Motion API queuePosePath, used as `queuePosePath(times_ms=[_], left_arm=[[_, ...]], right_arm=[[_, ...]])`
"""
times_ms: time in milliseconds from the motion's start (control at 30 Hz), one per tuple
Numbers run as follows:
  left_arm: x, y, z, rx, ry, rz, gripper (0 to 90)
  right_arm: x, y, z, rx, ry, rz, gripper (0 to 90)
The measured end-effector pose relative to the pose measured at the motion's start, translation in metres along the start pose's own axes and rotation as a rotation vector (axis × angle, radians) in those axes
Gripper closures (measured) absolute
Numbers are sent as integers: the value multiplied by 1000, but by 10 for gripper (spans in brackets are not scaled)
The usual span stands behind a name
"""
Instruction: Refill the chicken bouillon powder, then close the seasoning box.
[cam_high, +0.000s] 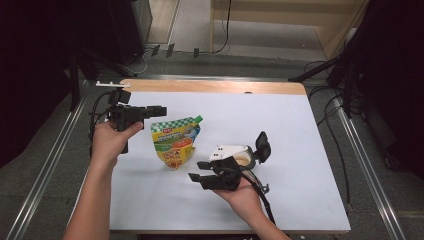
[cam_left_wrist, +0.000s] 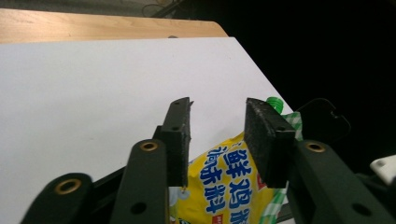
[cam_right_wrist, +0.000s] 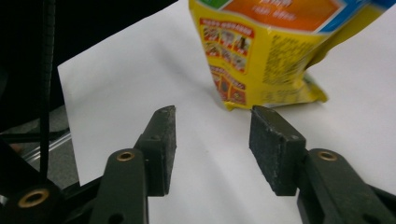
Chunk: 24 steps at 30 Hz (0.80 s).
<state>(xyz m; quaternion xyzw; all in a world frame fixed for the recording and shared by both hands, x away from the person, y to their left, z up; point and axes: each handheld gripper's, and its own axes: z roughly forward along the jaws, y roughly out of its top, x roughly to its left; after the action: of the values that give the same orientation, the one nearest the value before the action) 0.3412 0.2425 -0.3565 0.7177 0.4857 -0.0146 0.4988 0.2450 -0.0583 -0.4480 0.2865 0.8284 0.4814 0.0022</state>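
Observation:
A yellow and green spouted pouch (cam_high: 175, 141) with a green cap lies on the white table sheet (cam_high: 280, 125), left of centre. My left gripper (cam_high: 161, 110) hovers just left of the pouch's top edge, open with nothing between its jaws. In the left gripper view the pouch (cam_left_wrist: 224, 177) lies below and beyond the left gripper (cam_left_wrist: 217, 135). My right gripper (cam_high: 196, 171) is open near the pouch's lower right corner. In the right gripper view the pouch (cam_right_wrist: 266, 51) sits just ahead of the right gripper (cam_right_wrist: 212, 140).
A bare wooden strip (cam_high: 215, 86) runs along the table's far edge. Cables (cam_high: 330, 130) trail over the floor to the right, and metal rails (cam_high: 45, 170) flank the table. Dark stands and equipment sit at the far left and right.

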Motion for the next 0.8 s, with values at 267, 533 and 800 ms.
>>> queuePosePath(times_ms=[267, 533, 800], left_arm=[[10, -5, 7, -4, 27, -14, 499], [16, -8, 9, 10, 39, -28, 468], [20, -10, 11, 15, 50, -23, 449]], right_arm=[[-12, 14, -26, -12, -2, 44, 631], [-28, 23, -50, -6, -5, 88, 800], [-42, 31, -81, -18, -42, 107, 900]])
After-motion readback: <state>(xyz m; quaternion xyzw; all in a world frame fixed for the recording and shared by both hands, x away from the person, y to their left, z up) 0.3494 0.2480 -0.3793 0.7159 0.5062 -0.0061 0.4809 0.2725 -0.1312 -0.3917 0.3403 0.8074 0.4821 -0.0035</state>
